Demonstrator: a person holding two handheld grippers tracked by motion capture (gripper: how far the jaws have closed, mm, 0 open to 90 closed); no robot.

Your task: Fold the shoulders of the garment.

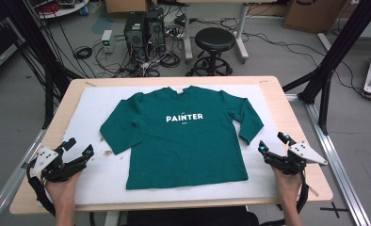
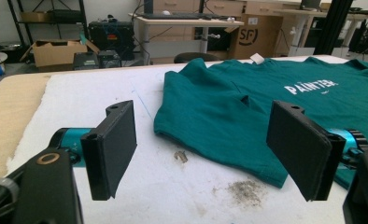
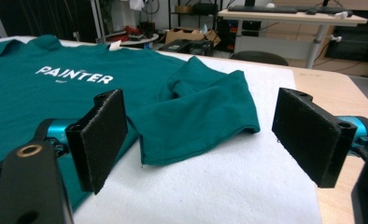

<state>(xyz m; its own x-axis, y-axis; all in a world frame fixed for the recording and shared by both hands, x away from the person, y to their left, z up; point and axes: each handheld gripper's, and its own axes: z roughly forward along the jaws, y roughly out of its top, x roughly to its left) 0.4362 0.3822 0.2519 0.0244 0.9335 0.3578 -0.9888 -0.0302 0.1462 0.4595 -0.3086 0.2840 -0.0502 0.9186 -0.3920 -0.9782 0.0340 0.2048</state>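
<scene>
Green shirt [image 1: 181, 136] lay flat between claws, ready for folding. Left gripper [image 1: 77, 151] spread, empty, sleeve [image 2: 210, 116] just ahead. Right gripper [image 1: 273, 142] spread, empty, other sleeve [image 3: 201, 112] just ahead.

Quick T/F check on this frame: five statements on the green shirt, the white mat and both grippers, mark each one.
1. The dark green long-sleeved T-shirt lies flat, print side up, on the white padded mat. True.
2. The left gripper is clamped on a sleeve. False: its jaws stand open and empty, off the shirt's left side.
3. The right gripper is open, near the right sleeve cuff. True.
4. The white print on the chest reads WRITER. False: it reads PAINTER.
5. The shirt is folded in half. False: it is spread out, sleeves angled down along its sides.
</scene>
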